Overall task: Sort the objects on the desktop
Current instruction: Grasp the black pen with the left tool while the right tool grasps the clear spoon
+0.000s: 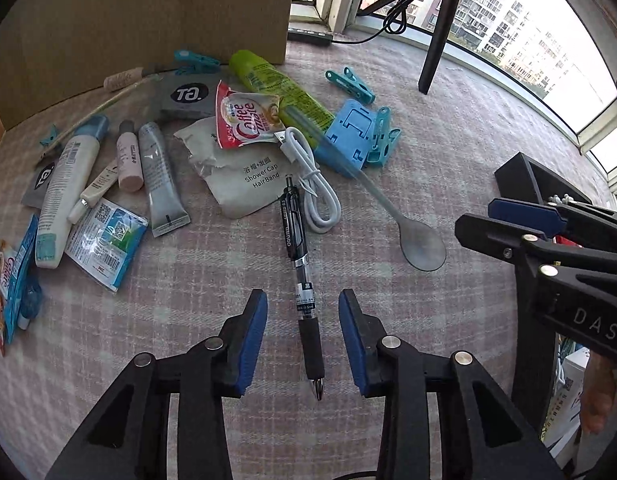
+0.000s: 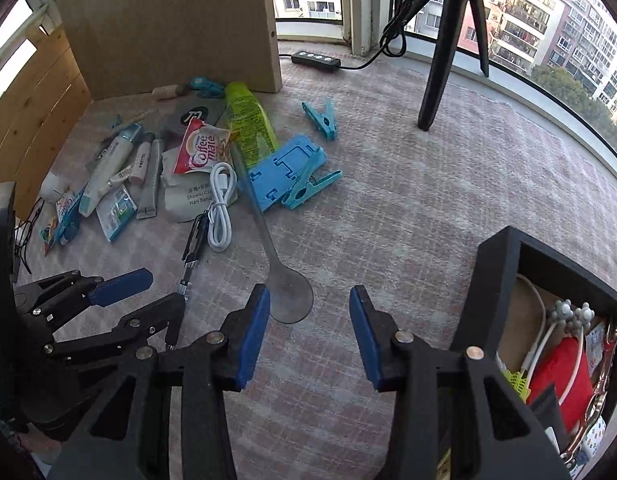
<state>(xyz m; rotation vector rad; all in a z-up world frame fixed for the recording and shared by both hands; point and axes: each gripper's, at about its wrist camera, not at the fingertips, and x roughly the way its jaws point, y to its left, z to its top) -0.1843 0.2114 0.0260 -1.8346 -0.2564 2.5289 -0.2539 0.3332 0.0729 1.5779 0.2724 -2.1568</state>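
Observation:
A black gel pen (image 1: 299,264) lies on the checked cloth, tip toward me. My left gripper (image 1: 303,312) is open, its blue pads on either side of the pen's lower barrel and grip, not touching. The pen also shows in the right wrist view (image 2: 194,242), partly hidden by the left gripper (image 2: 148,292). My right gripper (image 2: 310,308) is open and empty, just right of a clear grey spoon (image 2: 286,288). It also shows in the left wrist view (image 1: 508,220). A black organiser box (image 2: 504,264) stands at the right, holding several items.
Behind the pen lie a white USB cable (image 1: 312,184), a shower cap packet (image 1: 236,184), a Coffee mate sachet (image 1: 244,120), tubes (image 1: 160,176), a green bottle (image 1: 284,92), a blue phone stand (image 1: 350,136) and teal clips (image 1: 352,86). A cardboard box (image 1: 148,20) and tripod (image 1: 436,40) stand behind.

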